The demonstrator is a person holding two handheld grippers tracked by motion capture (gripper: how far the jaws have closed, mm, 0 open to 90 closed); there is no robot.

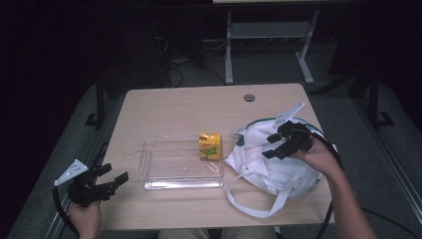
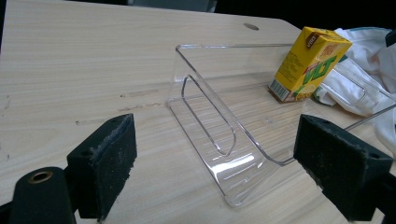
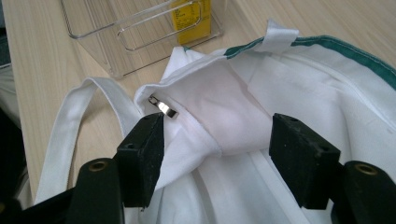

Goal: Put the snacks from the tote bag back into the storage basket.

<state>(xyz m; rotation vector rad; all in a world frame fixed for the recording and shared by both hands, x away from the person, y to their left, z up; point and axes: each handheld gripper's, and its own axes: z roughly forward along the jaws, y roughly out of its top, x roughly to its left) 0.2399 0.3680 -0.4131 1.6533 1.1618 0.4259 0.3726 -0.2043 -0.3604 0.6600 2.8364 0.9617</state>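
High view: the white cloth bag [image 1: 271,162] lies slumped on the desk [image 1: 164,107], right claw [image 1: 278,144] over it. Left gripper view: the left claw [image 2: 215,163] gapes wide, empty. Right gripper view: jaws wide above the bag's soft, light rim; pinch the hem beside the zipper pull [image 3: 163,107].

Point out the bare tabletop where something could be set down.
Free: the far strip of the light wooden table, between the clear plastic tray and the round grommet hole; also the left edge beside the left gripper. Crowded: the right side, where the white cloth bag, yellow juice carton and right gripper cluster.
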